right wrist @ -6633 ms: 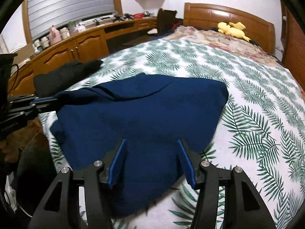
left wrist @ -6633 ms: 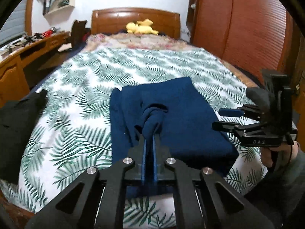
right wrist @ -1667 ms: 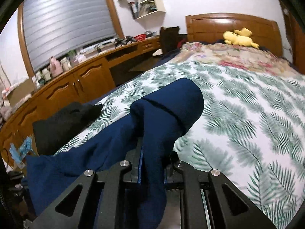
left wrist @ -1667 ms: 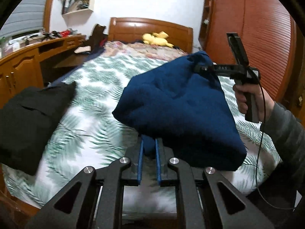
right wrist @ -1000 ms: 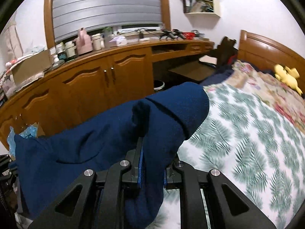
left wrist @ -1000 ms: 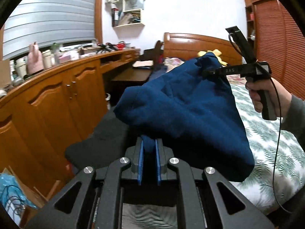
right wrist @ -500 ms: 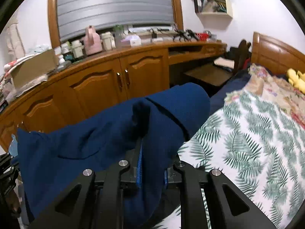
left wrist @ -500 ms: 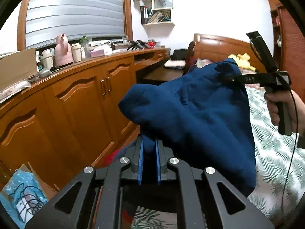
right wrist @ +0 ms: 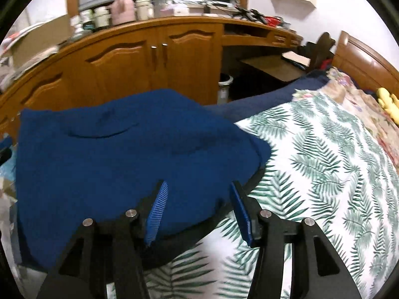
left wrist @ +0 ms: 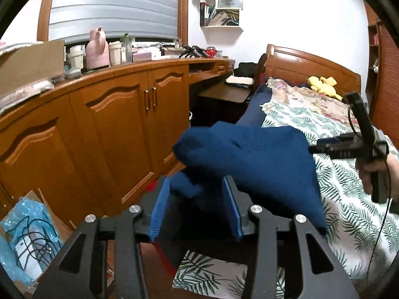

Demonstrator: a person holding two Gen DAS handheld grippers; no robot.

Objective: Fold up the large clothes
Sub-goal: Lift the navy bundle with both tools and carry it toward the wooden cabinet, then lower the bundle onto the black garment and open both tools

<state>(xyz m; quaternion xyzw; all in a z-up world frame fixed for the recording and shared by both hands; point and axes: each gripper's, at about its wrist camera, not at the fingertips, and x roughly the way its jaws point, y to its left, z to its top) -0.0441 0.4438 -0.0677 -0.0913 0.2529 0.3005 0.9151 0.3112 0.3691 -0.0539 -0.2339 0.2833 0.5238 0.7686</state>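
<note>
- Moments ago clamped, both grippers' jaws are opening, releasing the folded blue garment (left wrist: 251,159) at the bed's (right wrist: 324,164) corner.
- Left gripper (left wrist: 197,209), right gripper (right wrist: 197,206) straddle cloth.
- Wooden cabinets (left wrist: 119,119) stand alongside.

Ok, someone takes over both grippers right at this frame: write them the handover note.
Left gripper: jaws opening, blue garment lies between the pads, not pinched.
Right gripper: jaws opening too, the cloth's edge between its pads, loose.
The garment is a folded bundle at the near corner of the bed, beside the wooden cabinets; it seems to rest on something dark, which cannot be identified.
Done: garment folded and apparently being set down.
Left: draw both grippers clear, check that the bundle stays square, fetch any further garment.
</note>
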